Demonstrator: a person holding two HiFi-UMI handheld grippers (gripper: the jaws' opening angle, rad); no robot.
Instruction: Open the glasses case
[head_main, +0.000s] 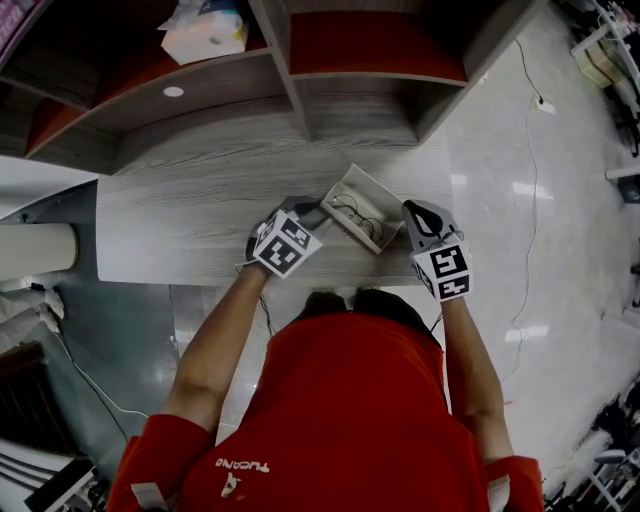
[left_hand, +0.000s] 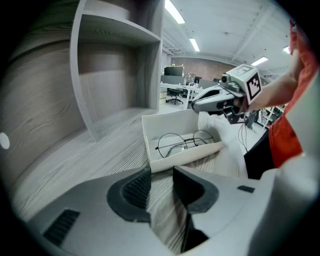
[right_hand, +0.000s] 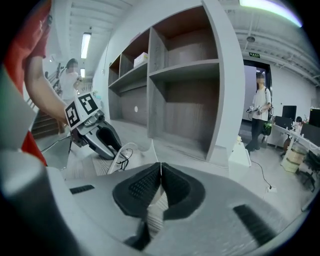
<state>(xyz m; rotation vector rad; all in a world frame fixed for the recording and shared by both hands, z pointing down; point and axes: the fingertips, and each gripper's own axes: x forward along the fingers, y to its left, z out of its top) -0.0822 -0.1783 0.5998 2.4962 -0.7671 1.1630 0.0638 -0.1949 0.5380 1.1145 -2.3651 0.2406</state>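
Observation:
The white glasses case (head_main: 362, 203) lies open on the grey wood table (head_main: 180, 220), with thin wire-rimmed glasses (left_hand: 184, 143) in its tray. My left gripper (left_hand: 161, 185) sits just short of the case's near left corner. It is open, and only the table top shows between its pads. My right gripper (right_hand: 160, 172) is at the case's right end. Its pads are pressed together on the thin white edge of the case's lid (right_hand: 151, 147), which rises edge-on from between them. In the head view the left gripper (head_main: 312, 215) and right gripper (head_main: 408, 212) flank the case.
A grey shelf unit (head_main: 300, 100) with red-backed compartments stands along the table's far side, close behind the case. A white packet (head_main: 205, 30) lies on one shelf. The table's front edge runs just under both hands. A person (right_hand: 260, 112) stands far off at the right.

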